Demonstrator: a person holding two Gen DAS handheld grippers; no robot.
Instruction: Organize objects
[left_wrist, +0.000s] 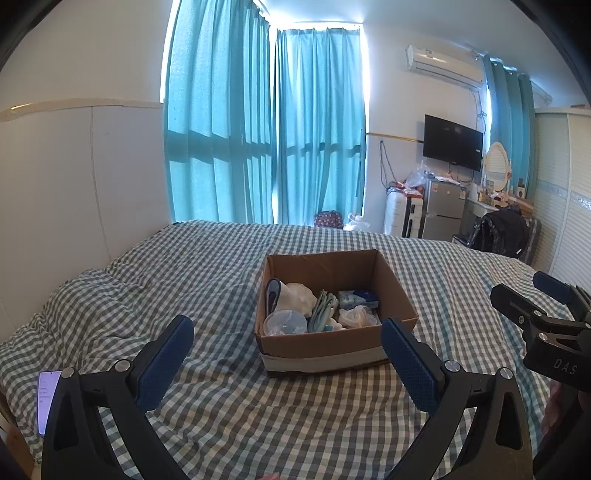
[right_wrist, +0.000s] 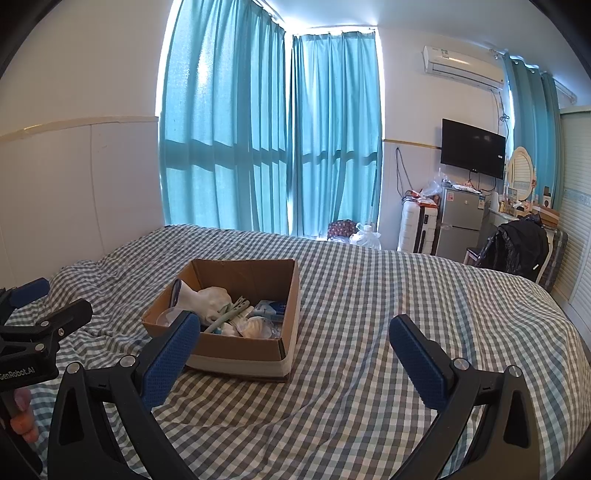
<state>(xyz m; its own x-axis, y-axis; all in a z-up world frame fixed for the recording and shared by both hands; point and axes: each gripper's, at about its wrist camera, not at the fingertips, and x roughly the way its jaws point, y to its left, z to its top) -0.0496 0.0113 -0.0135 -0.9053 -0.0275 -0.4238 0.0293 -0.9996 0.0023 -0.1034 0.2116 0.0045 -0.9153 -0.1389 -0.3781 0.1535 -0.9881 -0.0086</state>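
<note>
An open cardboard box (left_wrist: 399, 291) sits on the checked bed and also shows in the right wrist view (right_wrist: 291, 306). It holds a white sock (left_wrist: 295, 297), a clear round lid (left_wrist: 284, 323), green pegs (left_wrist: 323, 308), a blue tissue pack (left_wrist: 356, 297) and a crumpled white bag (left_wrist: 356, 317). My left gripper (left_wrist: 288, 328) is open and empty, just in front of the box. My right gripper (right_wrist: 295, 325) is open and empty, to the right of the box and short of it; it shows at the right edge of the left wrist view (left_wrist: 517, 291).
The checked bedspread (right_wrist: 369, 369) fills the foreground. A phone (left_wrist: 46, 398) lies at the bed's left edge. A white wall panel (left_wrist: 74, 184) stands on the left. Teal curtains (left_wrist: 266, 147), a fridge (left_wrist: 443, 210), a suitcase (left_wrist: 397, 214) and a chair (left_wrist: 498, 232) stand beyond the bed.
</note>
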